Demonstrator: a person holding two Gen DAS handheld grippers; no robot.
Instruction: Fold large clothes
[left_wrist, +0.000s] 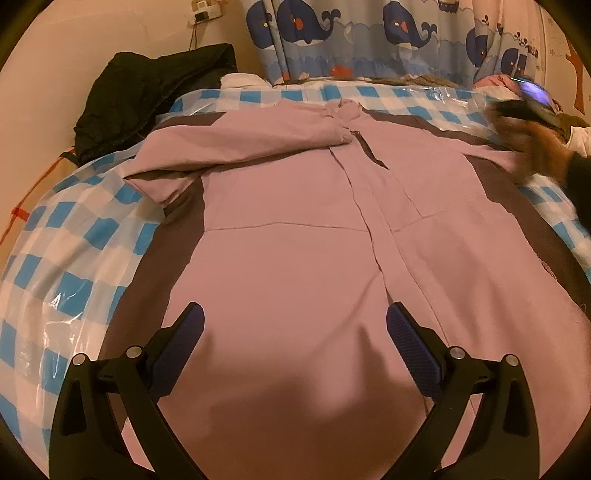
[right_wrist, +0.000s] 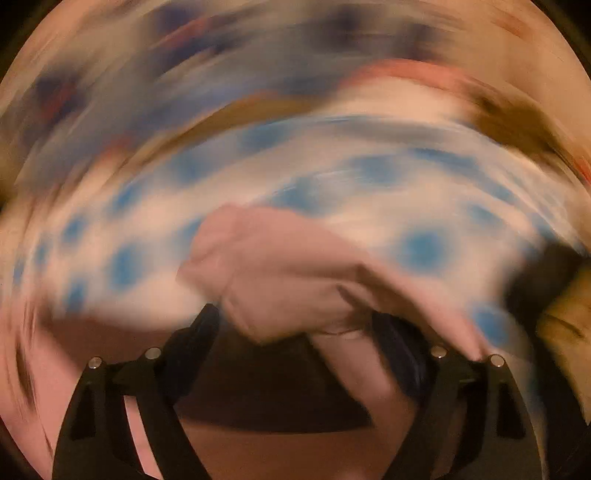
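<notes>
Spread flat on its back, the pink jacket covers most of the blue-and-white checked sheet, its zipped front running up the middle toward the collar at the far end. One sleeve is folded across the chest, lying from the collar out toward the jacket's left edge as the left wrist view shows it. Dark brown panels run down both sides of the jacket.

The left gripper hovers over the jacket's lower front, near the hem. Its jaws stand wide apart, the blue pads on either side of the zip line with only flat cloth below them; nothing is pinched, and whether the fingertips touch the cloth cannot be told.

The right gripper appears in its own view through heavy blur. Its jaws are spread wide too, and a bunched fold of the pink jacket sits just ahead of and between the fingers. The pads do not seem to press on it. In the left wrist view the right gripper shows only as a smeared shape above the jacket's far right shoulder.

Beyond the jacket's collar hangs a curtain printed with whales, and a black garment is heaped against the wall by the jacket's far left corner.
</notes>
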